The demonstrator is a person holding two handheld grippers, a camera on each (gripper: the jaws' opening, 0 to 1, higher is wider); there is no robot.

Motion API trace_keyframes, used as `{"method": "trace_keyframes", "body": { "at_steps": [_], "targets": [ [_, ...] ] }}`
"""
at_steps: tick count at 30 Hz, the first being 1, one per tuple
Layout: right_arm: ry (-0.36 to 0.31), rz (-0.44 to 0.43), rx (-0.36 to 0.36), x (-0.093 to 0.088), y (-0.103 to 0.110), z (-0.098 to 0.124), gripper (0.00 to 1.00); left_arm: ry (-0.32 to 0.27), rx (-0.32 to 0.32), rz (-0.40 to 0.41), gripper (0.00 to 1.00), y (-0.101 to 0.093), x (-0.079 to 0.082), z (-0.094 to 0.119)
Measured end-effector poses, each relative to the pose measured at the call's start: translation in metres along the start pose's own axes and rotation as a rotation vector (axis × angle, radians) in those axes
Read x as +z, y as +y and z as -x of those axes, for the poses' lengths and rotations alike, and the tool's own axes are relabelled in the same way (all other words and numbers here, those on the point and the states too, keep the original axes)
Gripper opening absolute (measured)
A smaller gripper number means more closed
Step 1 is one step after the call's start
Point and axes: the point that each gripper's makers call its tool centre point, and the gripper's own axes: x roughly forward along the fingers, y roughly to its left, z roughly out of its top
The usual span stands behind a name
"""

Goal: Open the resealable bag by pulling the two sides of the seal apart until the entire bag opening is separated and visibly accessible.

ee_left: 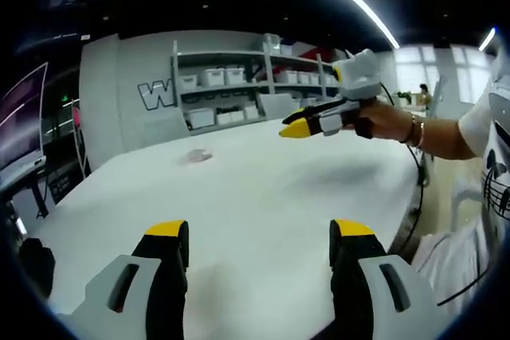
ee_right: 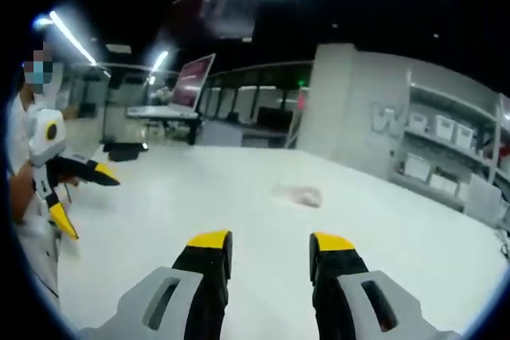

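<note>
A small clear resealable plastic bag point(ee_left: 198, 154) with a pinkish tint lies flat on the wide white tabletop point(ee_left: 263, 197), well apart from both grippers and toward the far side of the surface; in the right gripper view the same bag point(ee_right: 298, 194) sits ahead of the jaws and slightly to their right, blurred enough that its seal cannot be made out. The left gripper point(ee_left: 259, 240), grey with black yellow-tipped jaws, hangs above the bare tabletop with its jaws spread wide and nothing between them. The right gripper point(ee_right: 260, 244) likewise has its jaws apart and empty over the white surface. In the left gripper view the right gripper point(ee_left: 296, 128) comes in from the right, held in a person's hand point(ee_left: 381, 119) with a bracelet at the wrist, above the tabletop and to the right of the bag. In the right gripper view the left gripper point(ee_right: 84, 197) appears at the left edge with its yellow-tipped jaws splayed. Behind the tabletop stands a grey metal shelving unit point(ee_left: 239, 85) stacked with white storage bins.
</note>
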Motion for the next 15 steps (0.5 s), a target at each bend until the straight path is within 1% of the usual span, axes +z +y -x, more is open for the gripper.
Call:
{"method": "trace_keyframes", "body": {
  "at_steps": [3,8,15],
  "targets": [
    [0.006,0.006,0.001,0.000,-0.002,-0.004,0.37,0.002,-0.006,0.000,0.71,-0.002,-0.001,-0.001],
    [0.001,0.018,-0.002,0.005,-0.011,-0.012,0.37,0.007,-0.011,0.002,0.71,-0.004,-0.002,-0.003],
    [0.008,0.027,-0.003,0.004,-0.018,-0.022,0.36,0.006,-0.011,0.001,0.71,-0.004,-0.002,-0.003]
  ]
}}
